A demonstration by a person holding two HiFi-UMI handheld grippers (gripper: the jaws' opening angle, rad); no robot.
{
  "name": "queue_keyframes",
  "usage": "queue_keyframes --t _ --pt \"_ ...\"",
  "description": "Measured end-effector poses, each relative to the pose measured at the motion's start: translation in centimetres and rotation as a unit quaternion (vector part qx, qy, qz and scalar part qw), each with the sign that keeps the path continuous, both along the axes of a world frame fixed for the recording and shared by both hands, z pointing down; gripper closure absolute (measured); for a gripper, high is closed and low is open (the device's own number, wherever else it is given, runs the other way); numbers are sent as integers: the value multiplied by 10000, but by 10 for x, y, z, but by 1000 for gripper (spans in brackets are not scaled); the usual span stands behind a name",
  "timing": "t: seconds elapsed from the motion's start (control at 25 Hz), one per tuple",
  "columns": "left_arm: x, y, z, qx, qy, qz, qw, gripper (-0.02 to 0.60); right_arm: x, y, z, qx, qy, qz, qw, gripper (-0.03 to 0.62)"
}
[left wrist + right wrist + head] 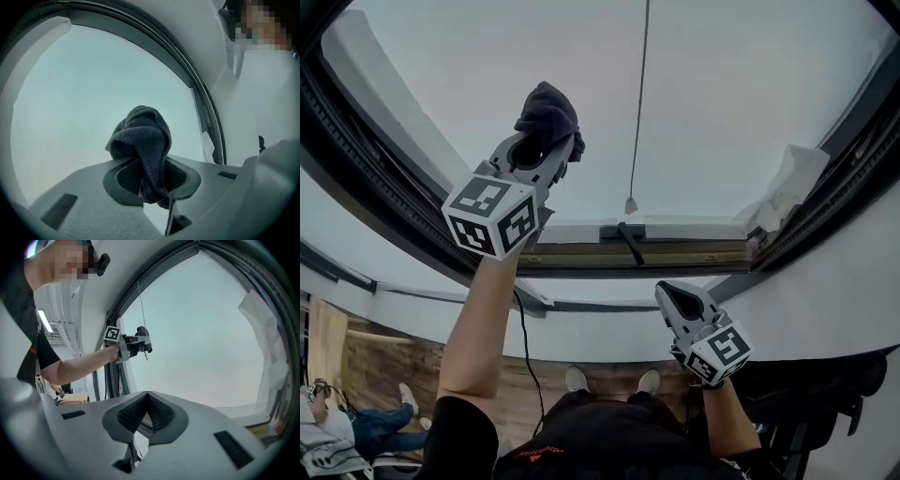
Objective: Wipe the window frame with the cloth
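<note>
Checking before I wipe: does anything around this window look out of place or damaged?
A crumpled white sheet hangs loose on the right side of the window frame, like peeling wrap. Otherwise nothing; the cloth sits clamped in the left tool.

From where I stand I count two grippers, the left gripper [546, 148] and the right gripper [668, 292], each with one marker cube, so two cubes: the left cube [492, 214] and the right cube [720, 352]. There is one cloth [548, 111], one window [722, 94] in one frame [356, 178], one cord [639, 103], one handle [628, 240] and one crumpled white sheet [787, 186]. One cable [525, 347] hangs down. Two shoes show, a left shoe [576, 378] and a right shoe [649, 381], and one seated person [356, 427] besides the holder
</note>
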State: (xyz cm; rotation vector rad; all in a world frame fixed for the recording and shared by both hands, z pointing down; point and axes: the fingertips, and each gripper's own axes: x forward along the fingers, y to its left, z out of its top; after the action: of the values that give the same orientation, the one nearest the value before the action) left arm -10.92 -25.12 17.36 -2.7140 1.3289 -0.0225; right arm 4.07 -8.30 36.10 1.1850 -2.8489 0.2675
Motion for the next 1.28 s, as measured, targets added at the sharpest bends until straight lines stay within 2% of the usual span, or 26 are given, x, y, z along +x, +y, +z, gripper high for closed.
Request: queue_keyframes --t 0.56,1.28 --pt "101 0 -1 -45 -51 874 9961 483 51 7 4 17 -135 387 9992 591" --pt "251 6 8 -310 7 1976 9798 483 134 26 14 -23 -263 1011 9945 591"
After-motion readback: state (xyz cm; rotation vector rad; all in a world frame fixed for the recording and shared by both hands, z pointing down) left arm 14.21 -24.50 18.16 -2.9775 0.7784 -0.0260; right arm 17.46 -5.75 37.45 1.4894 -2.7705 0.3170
